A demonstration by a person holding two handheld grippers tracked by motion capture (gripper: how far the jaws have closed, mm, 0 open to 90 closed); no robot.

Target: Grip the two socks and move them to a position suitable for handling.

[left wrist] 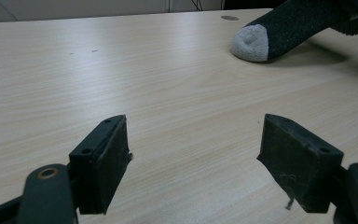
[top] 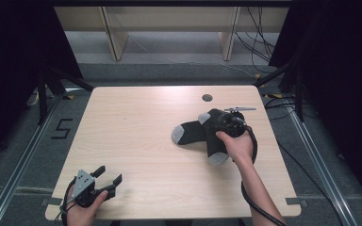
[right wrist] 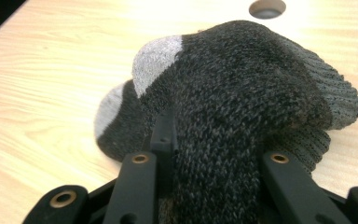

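Dark sock point(right wrist: 233, 121) is clamped between right gripper point(right wrist: 214, 154) jaws; left gripper point(left wrist: 193, 158) is held wide open, empty

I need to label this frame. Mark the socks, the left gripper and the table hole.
socks point(top: 191, 133): high view, on the dark foot of the sock lying left.
left gripper point(top: 109, 178): high view, midway between its open fingers.
table hole point(top: 207, 98): high view, on the hole's middle.
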